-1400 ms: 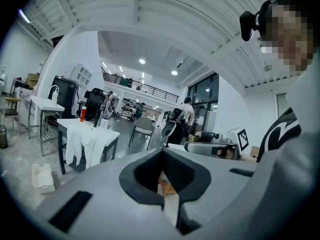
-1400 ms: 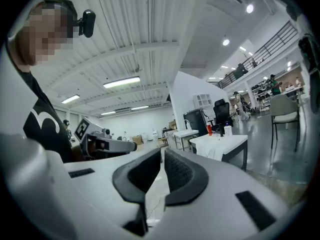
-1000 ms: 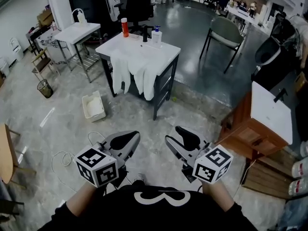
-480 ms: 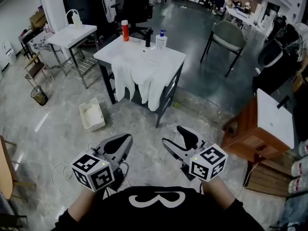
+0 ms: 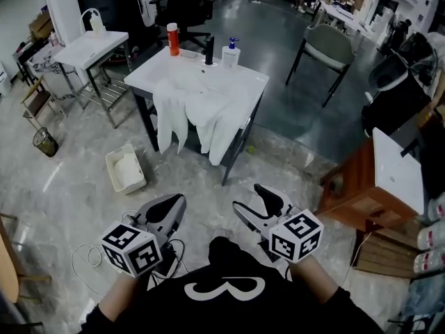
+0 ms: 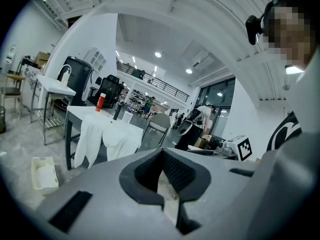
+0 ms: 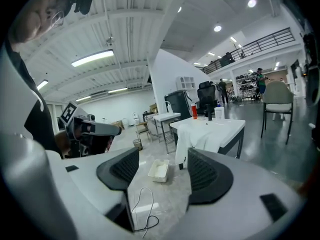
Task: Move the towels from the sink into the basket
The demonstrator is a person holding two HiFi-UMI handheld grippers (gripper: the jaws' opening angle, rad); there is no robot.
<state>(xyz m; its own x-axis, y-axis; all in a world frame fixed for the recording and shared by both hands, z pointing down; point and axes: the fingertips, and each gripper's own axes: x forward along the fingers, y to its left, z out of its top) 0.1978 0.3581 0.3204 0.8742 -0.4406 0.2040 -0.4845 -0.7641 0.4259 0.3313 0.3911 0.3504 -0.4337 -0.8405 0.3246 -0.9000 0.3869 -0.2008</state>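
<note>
Two white towels [image 5: 208, 117] hang over the front edge of the white sink table [image 5: 240, 82], well ahead of me. They also show in the left gripper view [image 6: 102, 136] and the right gripper view [image 7: 200, 136]. The white basket [image 5: 125, 169] stands on the floor left of the table, and appears again in the gripper views [image 6: 42, 173] [image 7: 158, 170]. My left gripper [image 5: 174, 204] [image 6: 161, 154] is shut and holds nothing. The jaws of my right gripper [image 5: 249, 197] [image 7: 162, 156] have just been opening and stand apart with nothing between them. Both grippers are far from the towels.
On the sink table stand a red bottle [image 5: 172, 39], a black faucet [image 5: 208, 49] and a soap dispenser [image 5: 229, 53]. A second white table [image 5: 90, 47] is at the left, a chair [image 5: 327, 47] behind, a wooden cabinet [image 5: 368, 186] at the right. A cable [image 5: 87, 256] lies on the floor.
I have stepped nearer the sink table, which now looks slightly larger and sits more to the left. Both grippers sit a little lower in the head view.
</note>
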